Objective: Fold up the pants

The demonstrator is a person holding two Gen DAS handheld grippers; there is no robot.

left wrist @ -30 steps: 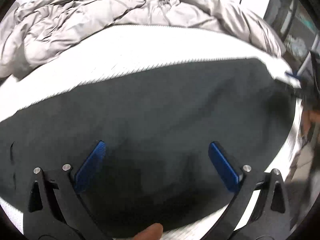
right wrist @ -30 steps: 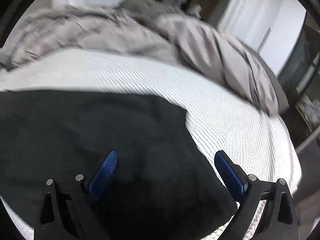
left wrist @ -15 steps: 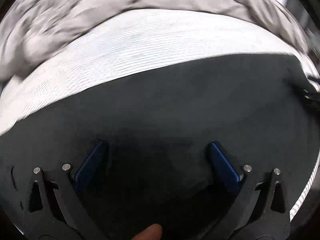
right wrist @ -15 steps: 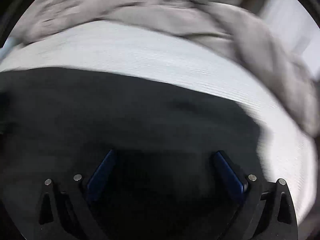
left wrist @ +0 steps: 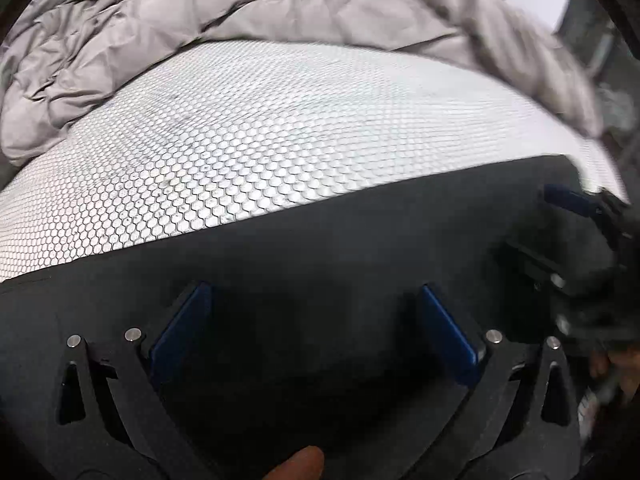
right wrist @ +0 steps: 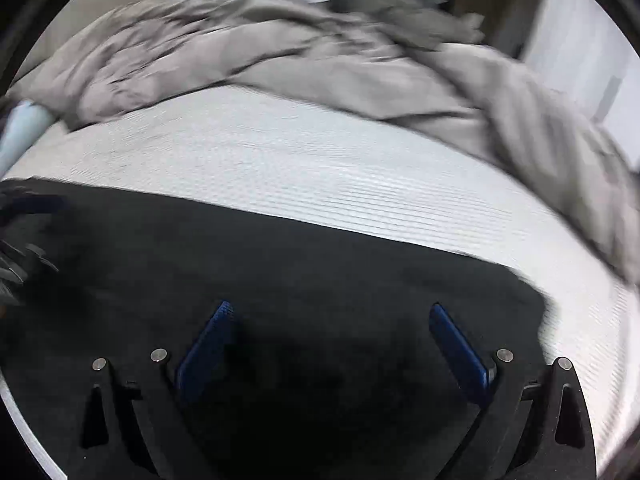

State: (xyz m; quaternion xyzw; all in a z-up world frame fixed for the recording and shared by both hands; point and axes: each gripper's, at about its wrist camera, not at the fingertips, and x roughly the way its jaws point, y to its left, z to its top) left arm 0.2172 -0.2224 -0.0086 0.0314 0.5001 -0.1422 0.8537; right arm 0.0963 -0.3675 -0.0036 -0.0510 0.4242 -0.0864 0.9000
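Black pants (left wrist: 340, 240) lie flat on a white honeycomb-textured mattress (left wrist: 260, 140) and fill the lower half of both views (right wrist: 300, 264). My left gripper (left wrist: 314, 292) is open, low over the fabric with nothing between its blue pads. My right gripper (right wrist: 330, 310) is open too, over the pants near their right end. The right gripper also shows at the right edge of the left wrist view (left wrist: 580, 232). The left gripper shows blurred at the left edge of the right wrist view (right wrist: 24, 240).
A crumpled grey duvet (left wrist: 240, 12) is piled along the far side of the mattress, also in the right wrist view (right wrist: 320, 56). The bare mattress (right wrist: 320, 168) lies between pants and duvet. A fingertip (left wrist: 296, 464) shows at the bottom of the left wrist view.
Both grippers have dropped lower and moved forward over the pants, toward the far edge of the fabric. Both stay open. The right gripper has come closer to the left one.
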